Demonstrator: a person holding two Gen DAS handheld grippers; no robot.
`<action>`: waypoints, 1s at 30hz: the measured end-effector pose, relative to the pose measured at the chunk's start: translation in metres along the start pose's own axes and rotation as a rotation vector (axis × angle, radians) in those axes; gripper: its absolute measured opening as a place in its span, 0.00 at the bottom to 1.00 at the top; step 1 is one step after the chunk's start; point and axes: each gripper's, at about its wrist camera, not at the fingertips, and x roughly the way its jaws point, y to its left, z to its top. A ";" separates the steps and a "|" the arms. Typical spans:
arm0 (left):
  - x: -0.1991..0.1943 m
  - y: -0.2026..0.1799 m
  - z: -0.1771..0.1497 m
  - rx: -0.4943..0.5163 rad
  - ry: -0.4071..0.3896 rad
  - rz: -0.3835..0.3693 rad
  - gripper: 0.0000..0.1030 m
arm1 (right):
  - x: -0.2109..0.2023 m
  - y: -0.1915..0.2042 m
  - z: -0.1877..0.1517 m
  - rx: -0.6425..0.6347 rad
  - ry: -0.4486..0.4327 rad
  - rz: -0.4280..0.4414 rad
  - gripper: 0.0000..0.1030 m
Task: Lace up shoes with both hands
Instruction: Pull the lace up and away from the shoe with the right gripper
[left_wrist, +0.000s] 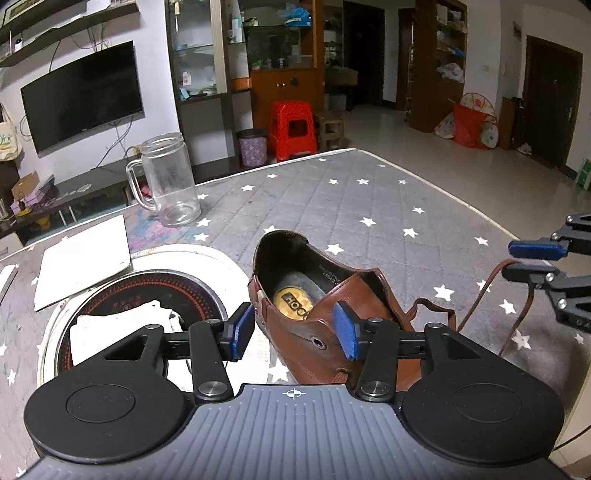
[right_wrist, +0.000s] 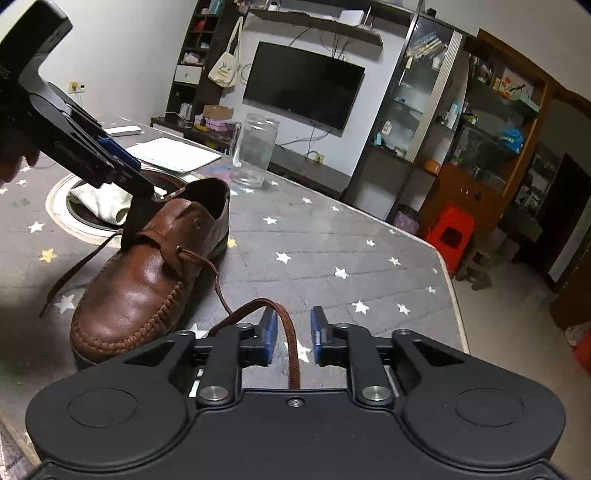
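Note:
A brown leather shoe sits on the grey star-patterned table cover. My left gripper is open, its jaws on either side of the shoe's left eyelet flap near the heel opening; it also shows in the right wrist view. A brown lace runs from the shoe's right eyelet and lies loosely between the open jaws of my right gripper. In the left wrist view the right gripper is at the right edge with the lace passing between its fingers. Another lace end trails left of the shoe.
A glass mug jar stands at the table's far side. A round inset cooker holds a white cloth left of the shoe. White paper lies beyond it. The table edge runs on the right.

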 end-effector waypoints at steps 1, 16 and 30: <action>0.000 0.000 0.000 0.000 0.000 0.000 0.48 | -0.002 -0.001 0.002 0.008 -0.008 0.003 0.20; 0.007 -0.003 -0.004 -0.010 0.011 -0.009 0.51 | -0.008 -0.007 -0.005 -0.052 0.105 0.057 0.28; 0.008 -0.001 -0.002 -0.017 0.018 -0.017 0.51 | 0.018 0.026 0.007 -0.127 0.010 0.198 0.28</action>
